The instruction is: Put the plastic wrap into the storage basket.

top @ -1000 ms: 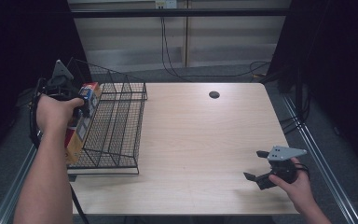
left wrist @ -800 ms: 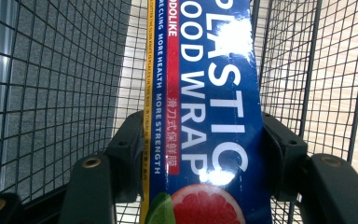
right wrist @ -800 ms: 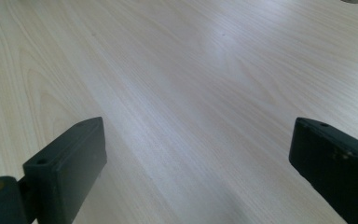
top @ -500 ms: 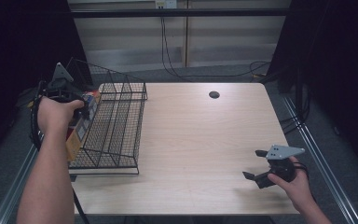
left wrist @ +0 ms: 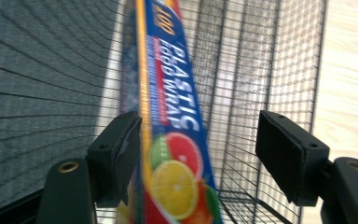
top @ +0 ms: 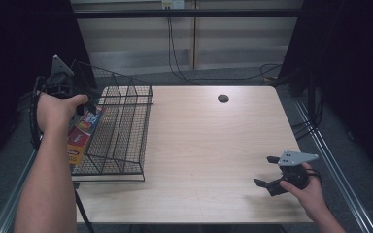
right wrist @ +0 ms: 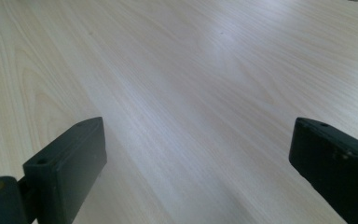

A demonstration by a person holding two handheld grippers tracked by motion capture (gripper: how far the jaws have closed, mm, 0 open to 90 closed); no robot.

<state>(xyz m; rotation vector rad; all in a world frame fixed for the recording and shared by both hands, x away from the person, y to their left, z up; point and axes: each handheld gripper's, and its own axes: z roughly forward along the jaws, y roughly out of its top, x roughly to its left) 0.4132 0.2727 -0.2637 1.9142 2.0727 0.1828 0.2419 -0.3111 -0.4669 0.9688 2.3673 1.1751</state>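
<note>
A long box of plastic food wrap point(left wrist: 172, 116), blue with citrus fruit printed on it, stands tilted in the left-most slot of a black wire rack point(top: 126, 131). In the high view the box point(top: 81, 133) leans along the rack's left side. My left gripper point(left wrist: 200, 130) is open around the box's upper end: the left jaw touches the box and the right jaw stands well clear of it. From above, a hand covers most of the left gripper point(top: 77, 108). My right gripper point(top: 272, 172) rests open and holds nothing near the table's front right corner, its jaws point(right wrist: 198, 140) over bare wood.
The wooden table point(top: 209, 145) has a dark round hole point(top: 223, 98) near its back edge. The rack's wire dividers point(left wrist: 261, 70) rise close around the left gripper. Cables hang behind the table, and a metal rail runs along its right side.
The box has sunk slightly lower into the rack's left slot and the left hand has shifted a little with it. The right gripper has barely moved.
</note>
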